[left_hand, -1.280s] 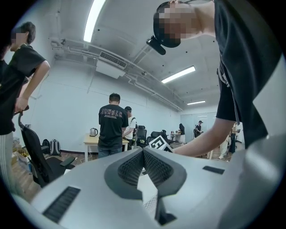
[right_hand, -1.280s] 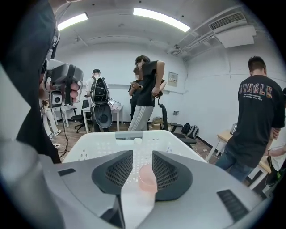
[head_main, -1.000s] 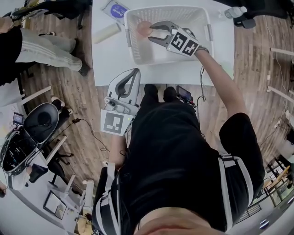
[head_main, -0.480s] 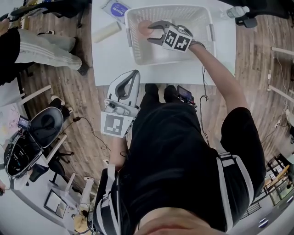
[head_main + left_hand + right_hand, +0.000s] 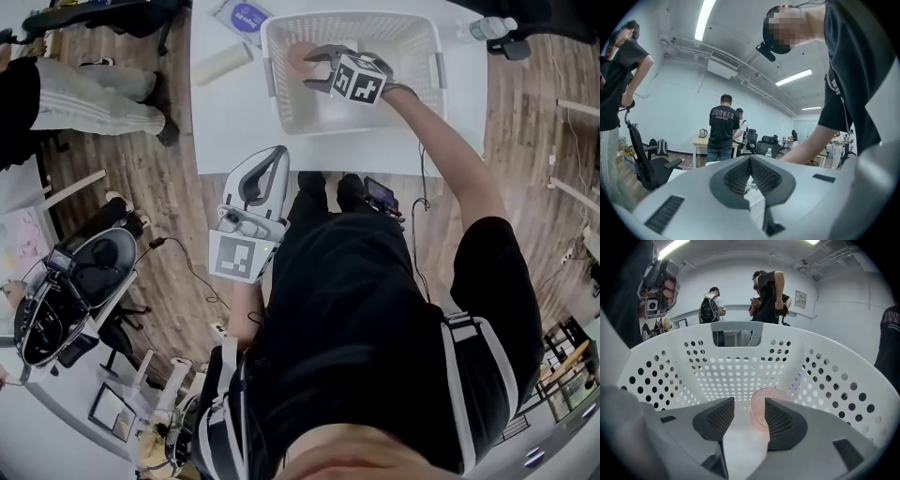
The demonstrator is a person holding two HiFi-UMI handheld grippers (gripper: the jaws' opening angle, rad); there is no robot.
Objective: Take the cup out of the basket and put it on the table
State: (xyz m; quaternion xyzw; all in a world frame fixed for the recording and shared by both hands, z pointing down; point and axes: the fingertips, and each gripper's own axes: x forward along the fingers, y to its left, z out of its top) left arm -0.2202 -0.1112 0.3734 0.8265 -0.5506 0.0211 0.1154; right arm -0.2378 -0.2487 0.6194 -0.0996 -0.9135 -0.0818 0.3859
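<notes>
White table (image 5: 225,122) under basket (image 5: 412,94). Cup (image 5: 298,58) inside basket, by wall. Right gripper (image 5: 312,70) inside basket, jaws just opened wider, nothing between; best centre them astride cup before closing. Left gripper (image 5: 272,155) outside basket, closed, empty.

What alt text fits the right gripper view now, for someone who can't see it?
The right gripper, jaws apart after just opening wider and with nothing between them, reaches into a white perforated basket toward a pink translucent cup just ahead, which is partly hidden by one jaw. People stand in the room behind the basket.
</notes>
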